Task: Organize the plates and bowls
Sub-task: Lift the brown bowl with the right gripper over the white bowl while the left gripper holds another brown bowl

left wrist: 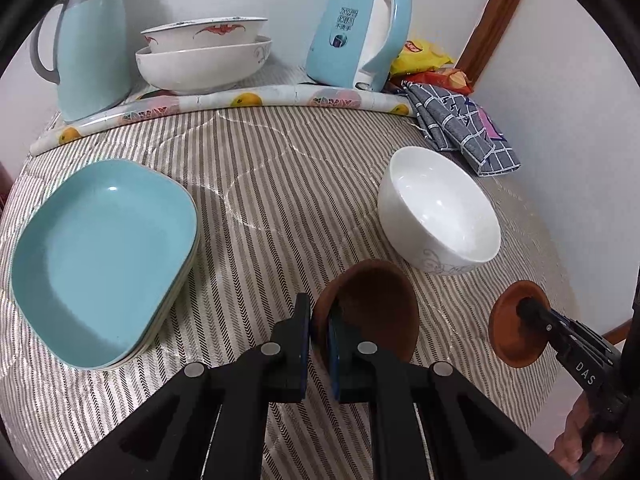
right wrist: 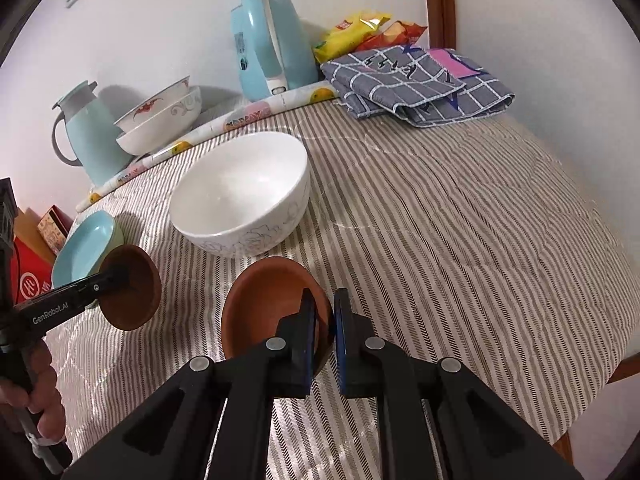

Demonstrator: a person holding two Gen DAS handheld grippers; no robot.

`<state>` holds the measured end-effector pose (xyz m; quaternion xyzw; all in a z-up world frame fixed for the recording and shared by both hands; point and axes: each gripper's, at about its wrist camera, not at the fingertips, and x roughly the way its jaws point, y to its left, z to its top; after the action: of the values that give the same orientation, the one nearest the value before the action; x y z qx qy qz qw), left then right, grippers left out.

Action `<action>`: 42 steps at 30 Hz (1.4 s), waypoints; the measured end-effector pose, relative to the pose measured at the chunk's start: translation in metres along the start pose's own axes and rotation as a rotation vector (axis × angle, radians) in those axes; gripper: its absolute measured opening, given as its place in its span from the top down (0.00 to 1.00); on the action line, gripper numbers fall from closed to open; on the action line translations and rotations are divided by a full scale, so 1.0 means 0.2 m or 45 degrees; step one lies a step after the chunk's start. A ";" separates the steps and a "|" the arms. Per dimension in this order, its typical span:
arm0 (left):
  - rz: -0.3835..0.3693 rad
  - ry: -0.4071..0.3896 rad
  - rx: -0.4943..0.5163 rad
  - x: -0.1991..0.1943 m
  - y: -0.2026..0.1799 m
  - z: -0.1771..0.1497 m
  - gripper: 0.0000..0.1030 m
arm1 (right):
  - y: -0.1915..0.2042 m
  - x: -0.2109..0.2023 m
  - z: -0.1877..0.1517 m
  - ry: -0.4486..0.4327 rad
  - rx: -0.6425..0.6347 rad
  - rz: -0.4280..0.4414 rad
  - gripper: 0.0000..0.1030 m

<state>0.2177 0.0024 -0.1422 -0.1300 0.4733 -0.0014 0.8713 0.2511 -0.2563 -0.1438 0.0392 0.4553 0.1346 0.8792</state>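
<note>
A surface [left wrist: 280,168] covered in a grey-and-cream striped quilted cloth stands against a pale wall, with a wooden door frame [right wrist: 440,4] at the far right corner.

The left tongs [left wrist: 319,332] are clamped on the rim of a small round brown clay dish [left wrist: 372,308], which is held tilted above the cloth, one pad inside the dish and one outside. The right tongs [right wrist: 325,320] are likewise closed on the rim of a second small brown clay dish [right wrist: 264,300], also lifted and tilted. In the left wrist view that second dish [left wrist: 508,328] shows at the right with the right tongs [left wrist: 524,308] on it; in the right wrist view the first dish [right wrist: 136,292] shows at the left, held by the left tongs [right wrist: 116,276].

Just beyond both dishes sits a deep white porcelain bowl with a faint floral line pattern [left wrist: 440,212], upright on the cloth. To the left lies a stack of pale blue rounded-square plates [left wrist: 104,256].

Along the back, past a rolled fruit-print mat [left wrist: 224,102], stand a pale blue thermos jug with a grey handle [left wrist: 92,48], two nested white bowls, the upper with red decoration [left wrist: 204,52], and a pale blue electric kettle [left wrist: 356,36]. A folded grey-and-white checked cloth [right wrist: 416,84] and yellow and red snack bags [right wrist: 360,28] lie near the door frame.
</note>
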 end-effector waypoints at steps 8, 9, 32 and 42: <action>-0.008 -0.029 -0.002 -0.07 -0.01 0.02 0.92 | 0.01 -0.08 0.05 -0.047 0.010 0.008 0.91; -0.008 -0.035 -0.002 -0.08 -0.01 0.02 0.92 | 0.02 -0.09 0.06 -0.056 0.009 0.007 0.91; 0.026 -0.101 -0.039 -0.14 0.07 0.19 0.92 | 0.17 0.00 0.37 -0.094 -0.029 0.048 0.91; 0.032 -0.104 -0.035 -0.09 0.09 0.28 0.92 | 0.25 0.21 0.43 -0.011 -0.080 0.023 0.91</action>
<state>0.2517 0.0342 -0.1020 -0.1358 0.4388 0.0213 0.8880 0.3332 -0.1924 -0.1179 0.0161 0.4466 0.1567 0.8808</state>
